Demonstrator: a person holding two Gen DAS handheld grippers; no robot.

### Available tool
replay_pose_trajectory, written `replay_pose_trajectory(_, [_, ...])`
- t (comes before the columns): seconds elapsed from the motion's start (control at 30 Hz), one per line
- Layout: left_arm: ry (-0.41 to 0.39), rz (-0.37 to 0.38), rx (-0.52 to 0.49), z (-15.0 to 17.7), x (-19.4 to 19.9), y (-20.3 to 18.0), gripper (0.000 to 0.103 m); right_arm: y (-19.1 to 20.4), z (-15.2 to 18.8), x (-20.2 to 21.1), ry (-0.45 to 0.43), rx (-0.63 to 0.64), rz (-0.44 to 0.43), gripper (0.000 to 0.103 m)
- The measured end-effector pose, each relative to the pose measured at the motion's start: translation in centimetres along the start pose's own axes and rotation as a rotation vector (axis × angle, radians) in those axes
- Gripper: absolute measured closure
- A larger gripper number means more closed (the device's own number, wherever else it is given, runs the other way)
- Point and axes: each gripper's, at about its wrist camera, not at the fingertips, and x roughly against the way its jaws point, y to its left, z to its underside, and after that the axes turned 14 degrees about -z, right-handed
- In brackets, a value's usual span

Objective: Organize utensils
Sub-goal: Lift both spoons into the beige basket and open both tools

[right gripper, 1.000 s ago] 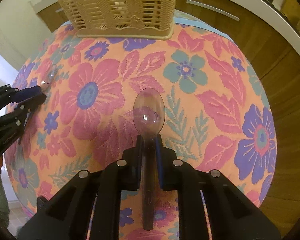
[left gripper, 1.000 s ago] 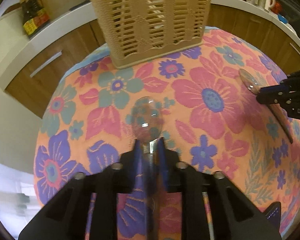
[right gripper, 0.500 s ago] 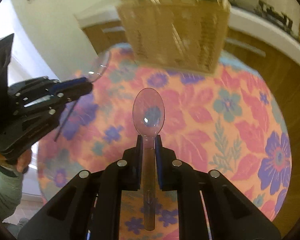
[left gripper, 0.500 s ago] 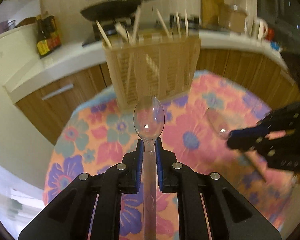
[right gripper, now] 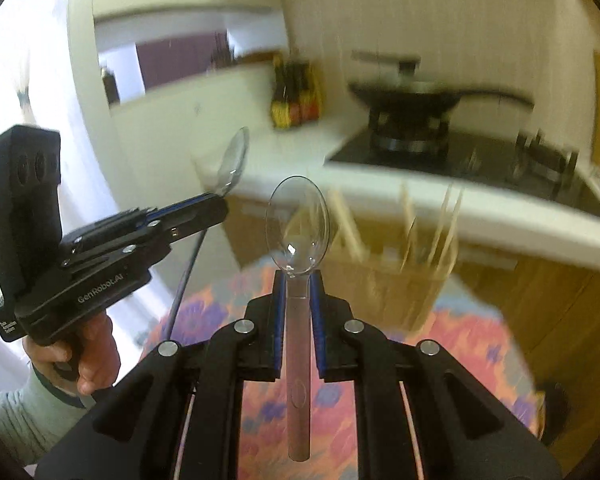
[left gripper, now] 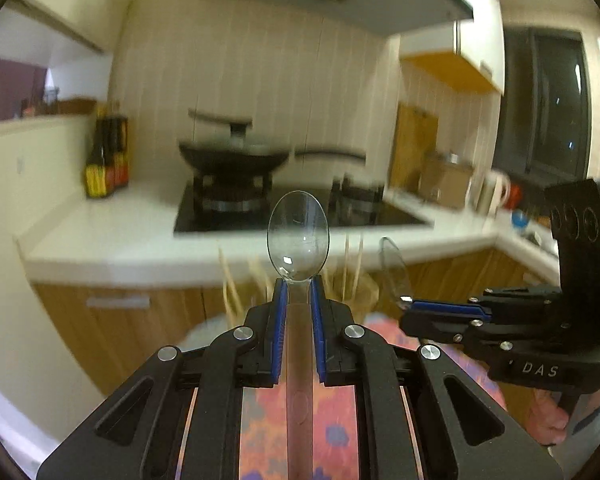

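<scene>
Each hand-held gripper (left gripper: 298,292) (right gripper: 298,280) pinches a clear, seemingly plastic spoon (left gripper: 298,236) (right gripper: 299,226).

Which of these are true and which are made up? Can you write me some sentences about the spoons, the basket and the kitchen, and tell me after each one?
1. Each gripper holds a clear plastic spoon. True: the left gripper grips the left spoon, and the right gripper grips the right spoon.
2. Both spoons lie flat on the flowery tablecloth. False: both are held up in the air above it.
3. The woven basket already has sticks poking out of it. True.
4. The wok sits on the floor. False: it sits on the stove.
5. Dark bottles stand on the white counter. True.
</scene>
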Motion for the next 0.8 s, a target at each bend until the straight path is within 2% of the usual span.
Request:
replay_pose_trajectory(0.1, [-0.06, 0.009, 0.002, -2.4, -0.5, -0.1, 0.093, -0.8, -2.3, 1.3, -0.081, 0.024, 0.028, 0.093])
replay_pose_trajectory(0.17, [-0.088, 0.009, -0.001, -3.5, -1.4, -0.2, 0.093, -1.6, -3.4, 1.4, -0.105, 0.041, 0.057, 0.093])
replay_pose_trajectory(0.3, [-0.103, 0.013, 0.019, -4.7, -5.0, -0.1, 0.093, -3.7, -4.4, 0.6, -0.154, 0.067, 0.122, 0.093])
replay_pose_trajectory(0.4, [-0.156, 0.023, 0.056, -4.5, -6.9, 0.5, 0.093, -5.6, -4.9, -0.2, -0.222, 0.09, 0.191, 0.093])
replay_pose_trajectory(0.5, [-0.176, 0.005, 0.086, -4.2, -9.0, 1.1, 0.093, -7.9, -5.3, -1.3, -0.298, 0.118, 0.248, 0.093])
replay_pose_trajectory(0.6, [-0.169, -0.007, 0.092, -3.5, -11.4, 1.3, 0.093, -9.7, -5.5, -2.4, -0.347, 0.106, 0.248, 0.093])
replay_pose_trajectory(0.8, [-0.187, -0.02, 0.114, -2.0, -13.5, 1.9, 0.093, -11.6, -4.4, -4.9, -0.396, 0.093, 0.249, 0.093])
